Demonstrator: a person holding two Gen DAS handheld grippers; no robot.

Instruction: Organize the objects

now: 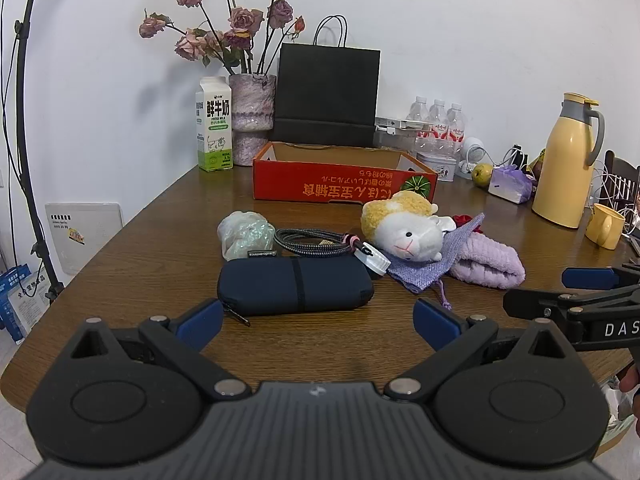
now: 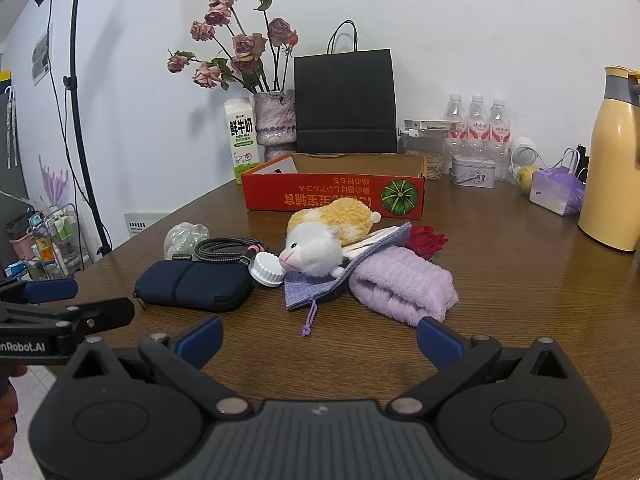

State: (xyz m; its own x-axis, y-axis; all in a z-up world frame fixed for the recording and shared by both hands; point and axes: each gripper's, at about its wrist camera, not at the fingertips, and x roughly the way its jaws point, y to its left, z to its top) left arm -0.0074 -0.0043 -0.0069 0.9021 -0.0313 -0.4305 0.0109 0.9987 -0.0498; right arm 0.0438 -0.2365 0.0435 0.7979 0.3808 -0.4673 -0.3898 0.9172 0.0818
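brown wood table (image 1: 120,264) carries the clutter; nothing is sorted yet, i judge; my left gripper (image 1: 318,320) and right gripper (image 2: 320,338) hang wide open, empty; next i must close on the dark blue pouch (image 1: 294,286), just ahead; soft, zipped, flat; the red box (image 1: 340,184) waits behind.

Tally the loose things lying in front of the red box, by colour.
Purple: 2, towel and drawstring pouch
Dark blue: 1, zip case
Black: 1, cable
White and yellow: 1, plush toy
White: 1, cap
Red: 1, rose
Clear: 1, plastic bag
Total: 8
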